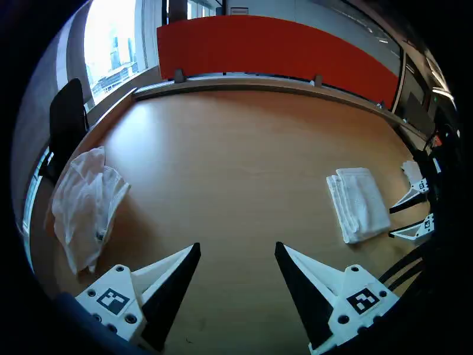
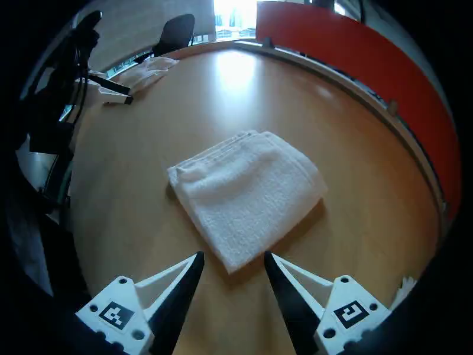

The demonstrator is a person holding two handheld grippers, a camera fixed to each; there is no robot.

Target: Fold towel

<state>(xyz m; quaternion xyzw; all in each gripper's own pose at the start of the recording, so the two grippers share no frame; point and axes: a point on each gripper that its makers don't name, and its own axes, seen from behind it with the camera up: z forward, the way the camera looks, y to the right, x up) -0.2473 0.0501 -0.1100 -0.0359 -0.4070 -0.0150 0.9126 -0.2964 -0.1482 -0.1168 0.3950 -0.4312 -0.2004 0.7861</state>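
In the left gripper view, the pale wooden tabletop (image 1: 236, 154) ran back to a long red partition panel (image 1: 272, 50), with a bright window (image 1: 112, 47) and a black office chair (image 1: 66, 121) at the left. A crumpled white cloth (image 1: 88, 201) lay along the table's left edge. Your left gripper (image 1: 236, 245) hung over bare wood, its jaws spread wide and holding nothing. The folded white terry towel (image 1: 359, 204) lay flat well to its right. Your right gripper (image 1: 390, 222) was just beside the towel, close to the table's right edge.

In the right gripper view, your left gripper appeared far off at upper left, near the cloth. The towel (image 2: 248, 195) sat mid-table, one corner pointing between the right gripper's (image 2: 233, 254) parted, empty fingers. Wide bare wood separated cloth and towel.
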